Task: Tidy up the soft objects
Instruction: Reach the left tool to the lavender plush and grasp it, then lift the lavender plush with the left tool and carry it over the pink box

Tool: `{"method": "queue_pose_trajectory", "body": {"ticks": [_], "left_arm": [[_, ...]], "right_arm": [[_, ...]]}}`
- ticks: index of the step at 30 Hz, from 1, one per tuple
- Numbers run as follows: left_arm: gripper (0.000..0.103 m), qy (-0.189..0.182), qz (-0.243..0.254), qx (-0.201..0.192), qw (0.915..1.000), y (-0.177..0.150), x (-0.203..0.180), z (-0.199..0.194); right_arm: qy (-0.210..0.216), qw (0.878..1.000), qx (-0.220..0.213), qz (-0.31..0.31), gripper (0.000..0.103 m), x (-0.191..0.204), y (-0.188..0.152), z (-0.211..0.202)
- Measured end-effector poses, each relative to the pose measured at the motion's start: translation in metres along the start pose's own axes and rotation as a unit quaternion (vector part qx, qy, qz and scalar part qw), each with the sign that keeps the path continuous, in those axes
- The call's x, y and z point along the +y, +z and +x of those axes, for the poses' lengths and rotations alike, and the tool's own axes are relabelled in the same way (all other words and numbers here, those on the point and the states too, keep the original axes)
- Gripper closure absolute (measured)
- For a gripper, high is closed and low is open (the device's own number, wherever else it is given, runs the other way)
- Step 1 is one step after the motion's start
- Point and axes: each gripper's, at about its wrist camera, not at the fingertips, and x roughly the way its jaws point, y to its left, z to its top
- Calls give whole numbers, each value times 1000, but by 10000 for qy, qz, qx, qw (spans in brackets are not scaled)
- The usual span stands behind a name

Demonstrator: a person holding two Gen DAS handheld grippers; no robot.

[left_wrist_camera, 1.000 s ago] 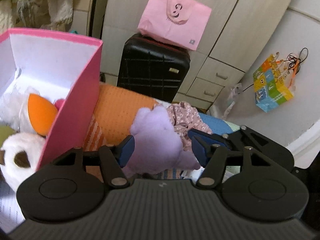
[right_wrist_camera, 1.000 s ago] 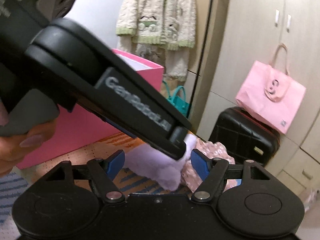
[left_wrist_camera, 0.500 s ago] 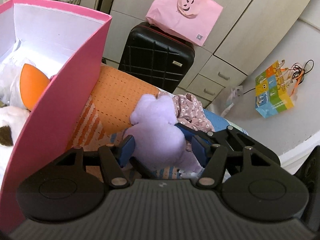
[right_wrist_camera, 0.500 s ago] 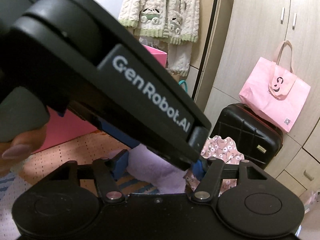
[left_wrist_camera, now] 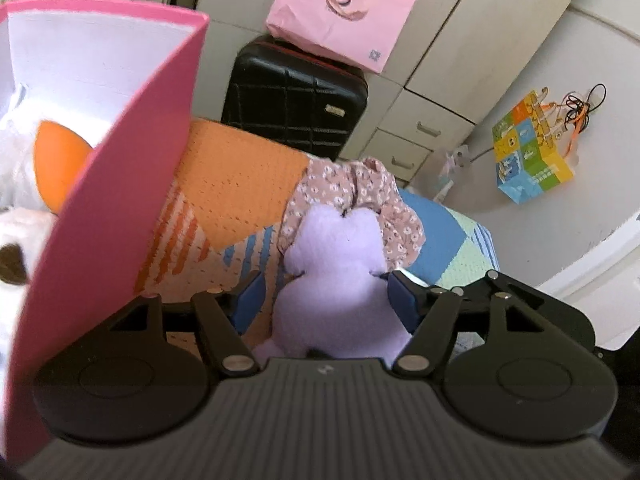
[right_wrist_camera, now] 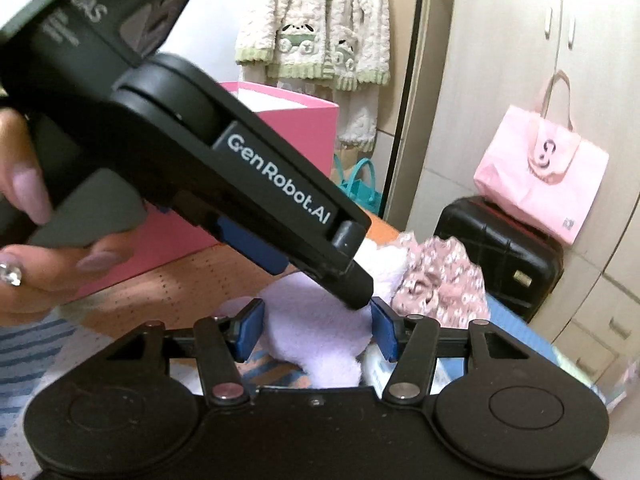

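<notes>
A lilac plush toy (left_wrist_camera: 336, 276) lies on the patterned bed cover (left_wrist_camera: 236, 184), against a pink floral cloth (left_wrist_camera: 352, 188). My left gripper (left_wrist_camera: 326, 300) is open, its blue pads on either side of the plush with gaps. My right gripper (right_wrist_camera: 316, 334) is open around the same plush (right_wrist_camera: 316, 328) from another side. The left gripper's black body (right_wrist_camera: 224, 172) crosses the right wrist view, held by a hand. A pink box (left_wrist_camera: 132, 184) at left holds white and orange plush toys (left_wrist_camera: 52, 160).
A black suitcase (left_wrist_camera: 296, 96) with a pink tote bag (left_wrist_camera: 340, 12) on it stands beyond the bed by the wardrobe drawers. A colourful paper bag (left_wrist_camera: 532, 144) hangs on the right wall. A knitted cardigan (right_wrist_camera: 320, 32) hangs behind the pink box (right_wrist_camera: 288, 132).
The plush has dropped from the raised left gripper and now lies on the cover between both open grippers. The left wrist view has swung further above the pink box's wall.
</notes>
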Motion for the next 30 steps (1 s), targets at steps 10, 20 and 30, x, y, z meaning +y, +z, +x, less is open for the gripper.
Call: {"method": "queue_pose_trajectory", "body": {"ticks": [10, 20, 30], "left_arm": [[41, -86, 305, 190, 9993, -19, -7, 7], [44, -138, 612, -24, 9980, -33, -15, -10], [44, -207, 1097, 41, 9937, -44, -28, -43]], "right_arm": [[-249, 9997, 35, -41, 29, 11, -9, -3], [-537, 9985, 2, -126, 34, 30, -12, -7], [-580, 9977, -145, 320, 36, 40, -16, -28]]}}
